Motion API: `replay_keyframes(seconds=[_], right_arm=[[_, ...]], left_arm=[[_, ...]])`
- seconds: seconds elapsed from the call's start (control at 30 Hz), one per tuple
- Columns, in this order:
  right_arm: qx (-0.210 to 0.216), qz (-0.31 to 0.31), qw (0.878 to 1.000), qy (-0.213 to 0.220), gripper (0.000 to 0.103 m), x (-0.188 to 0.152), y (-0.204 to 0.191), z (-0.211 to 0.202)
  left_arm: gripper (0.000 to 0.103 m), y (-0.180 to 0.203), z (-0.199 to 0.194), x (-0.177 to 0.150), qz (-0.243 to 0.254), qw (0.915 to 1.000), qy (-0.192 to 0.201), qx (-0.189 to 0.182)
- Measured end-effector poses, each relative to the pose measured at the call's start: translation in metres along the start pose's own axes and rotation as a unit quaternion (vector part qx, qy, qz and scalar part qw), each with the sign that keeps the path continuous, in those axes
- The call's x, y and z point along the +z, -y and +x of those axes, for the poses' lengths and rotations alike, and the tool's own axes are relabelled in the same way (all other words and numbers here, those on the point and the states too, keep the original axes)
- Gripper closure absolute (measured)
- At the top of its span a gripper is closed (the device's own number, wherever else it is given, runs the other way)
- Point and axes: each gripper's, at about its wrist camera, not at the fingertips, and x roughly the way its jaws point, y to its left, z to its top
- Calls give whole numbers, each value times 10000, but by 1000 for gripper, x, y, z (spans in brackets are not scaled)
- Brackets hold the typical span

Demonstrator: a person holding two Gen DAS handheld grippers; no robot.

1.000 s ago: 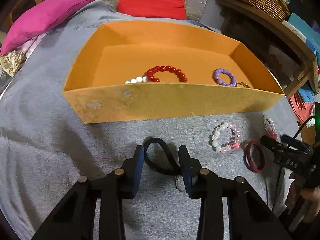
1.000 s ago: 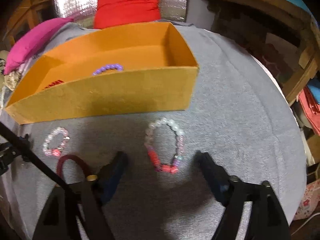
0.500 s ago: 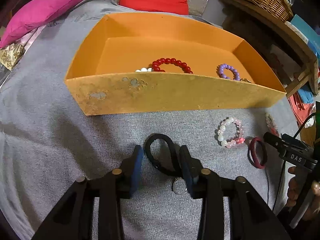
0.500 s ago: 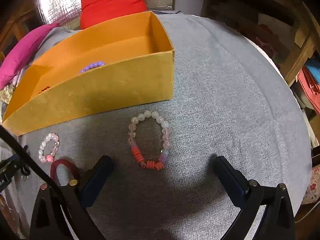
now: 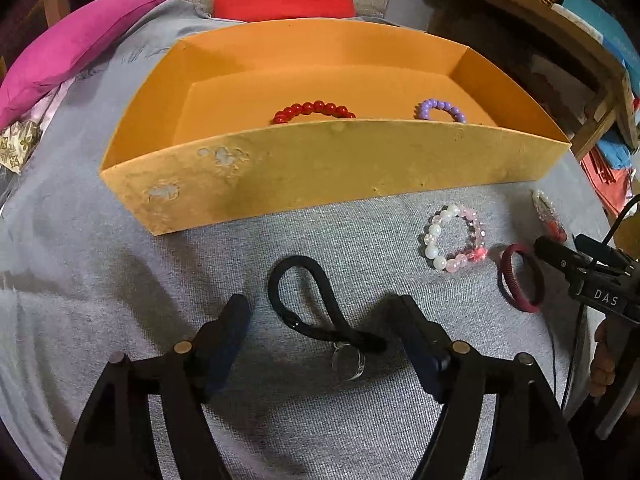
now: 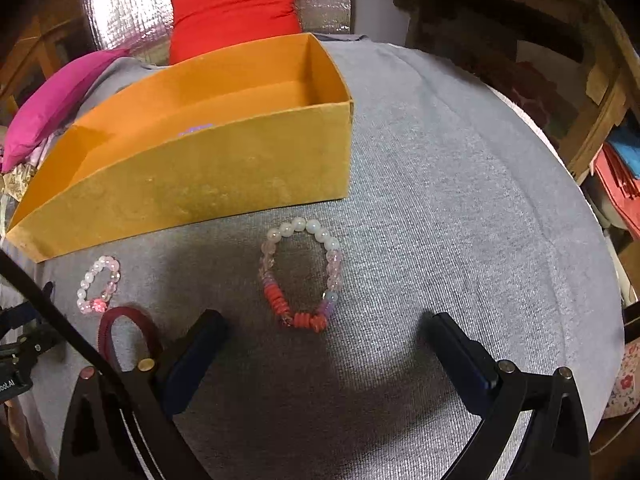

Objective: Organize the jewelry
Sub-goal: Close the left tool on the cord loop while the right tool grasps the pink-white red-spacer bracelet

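cord point(image 5: 308, 300): black loop with a ring, untouched between the opening left gripper point(image 5: 320, 320) jaws
box point(image 5: 320, 168): 12 o'clock, orange
right gripper point(image 6: 324, 344): jaws wide apart, bracelet point(image 6: 302, 276) lying free

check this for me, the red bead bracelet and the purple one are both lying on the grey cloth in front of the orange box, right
Not quite: in the left wrist view the red bead bracelet and the purple one lie inside the orange box, not on the grey cloth in front of it.

Both grippers' jaws wider apart vs 1 s ago
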Motion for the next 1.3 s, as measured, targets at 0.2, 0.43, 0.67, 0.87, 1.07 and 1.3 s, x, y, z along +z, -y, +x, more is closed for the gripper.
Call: replay_keyframes(seconds=[0.2,0.43,0.67,0.87,1.07,1.3], right_arm=[[216,-32,9994,-279,5,8,6,-5],[406,40,9990,-189,25,16,14,-12],[177,-56,9998,-96,47,19,8,-11],[246,196,9995,7,81,25,14,-15],[513,310,9982,0,95,25,17,-13],[845,579,9947,-28,95,21,28,-19]], left_arm=[[27,-4,-5,-4,69,10000,41,9],[37,-14,-15,-7,-88,9999,133,-38],[62,-28,-18,-10,-183,9995,174,-167],[77,-42,-21,-14,-273,9990,204,-282],[83,-45,-26,-17,-229,9991,268,-255],[88,-48,-30,-19,-160,9991,310,-251]])
